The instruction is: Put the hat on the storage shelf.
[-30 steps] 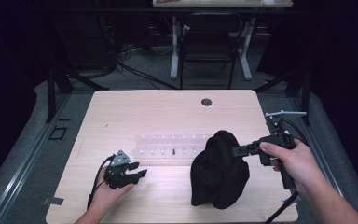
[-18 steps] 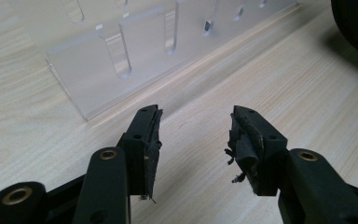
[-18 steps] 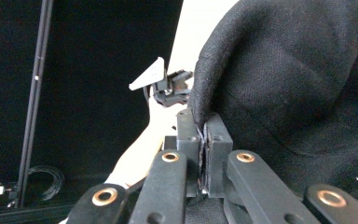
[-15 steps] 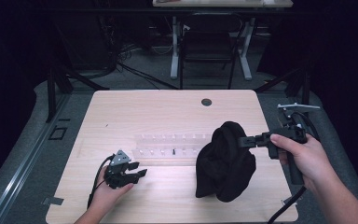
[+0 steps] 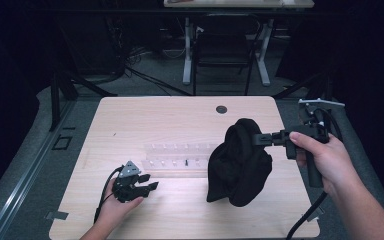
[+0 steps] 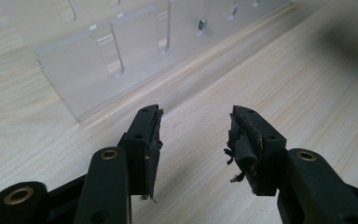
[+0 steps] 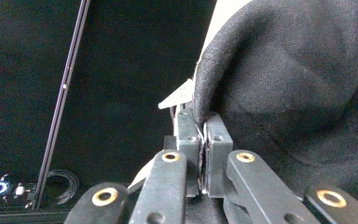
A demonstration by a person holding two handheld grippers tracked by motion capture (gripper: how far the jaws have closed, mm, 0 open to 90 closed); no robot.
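A black cloth (image 5: 239, 162) hangs bunched above the right half of the wooden table (image 5: 180, 115), its lower end close to the tabletop. My right gripper (image 5: 258, 140) is shut on the cloth's upper edge; in the right gripper view the cloth (image 7: 298, 84) is pinched between the closed jaws of my right gripper (image 7: 204, 123). My left gripper (image 5: 149, 183) rests on the table near the front left, held by a hand. In the left gripper view my left gripper (image 6: 195, 135) stands open over bare wood with nothing between its pads.
A clear acrylic rack (image 5: 180, 155) with slots lies flat at the table's middle, just beyond the left gripper; the rack (image 6: 121, 51) also lies ahead of the left jaws. A round dark grommet (image 5: 221, 109) sits near the far edge. Desk legs and cables stand behind the table.
My right gripper has risen and shifted right with the black cloth, lifting it higher off the table. The left gripper has stayed where it was.
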